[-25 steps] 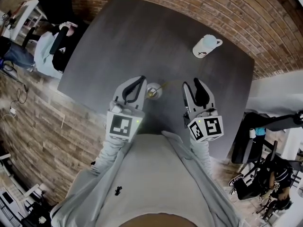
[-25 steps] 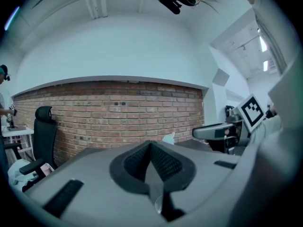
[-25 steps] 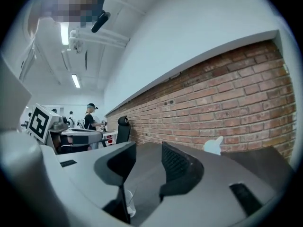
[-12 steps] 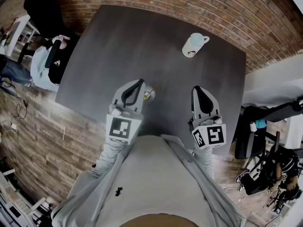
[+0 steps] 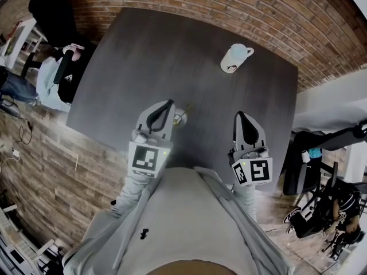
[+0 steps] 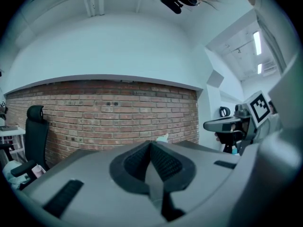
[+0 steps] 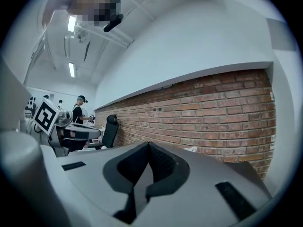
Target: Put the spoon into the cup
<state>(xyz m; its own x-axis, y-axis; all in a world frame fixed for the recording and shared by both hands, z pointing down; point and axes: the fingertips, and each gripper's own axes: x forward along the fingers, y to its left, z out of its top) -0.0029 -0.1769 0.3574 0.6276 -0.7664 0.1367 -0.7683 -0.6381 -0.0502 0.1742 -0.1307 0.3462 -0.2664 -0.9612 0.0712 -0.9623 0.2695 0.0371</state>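
Note:
A white cup (image 5: 234,58) with a handle stands at the far right of the dark table (image 5: 143,56). The spoon (image 5: 182,116), pale bowl and golden handle, lies on the table just right of my left gripper (image 5: 166,103). That gripper's jaws are shut and nothing shows between them in the left gripper view (image 6: 151,143). I cannot tell whether it touches the spoon. My right gripper (image 5: 239,114) hovers further right, clear of the spoon, jaws shut and empty (image 7: 148,144). The cup peeks over the jaws as a small white tip (image 7: 191,149).
A brick wall (image 5: 258,10) runs behind the table. An office chair with a jacket (image 5: 63,62) stands at the table's left side. More chairs (image 5: 312,171) stand right of the table edge. A person (image 7: 79,111) stands far off in the right gripper view.
My right gripper's jaws went from open to shut as it drew away rightward from the spoon. The left gripper stayed beside the spoon.

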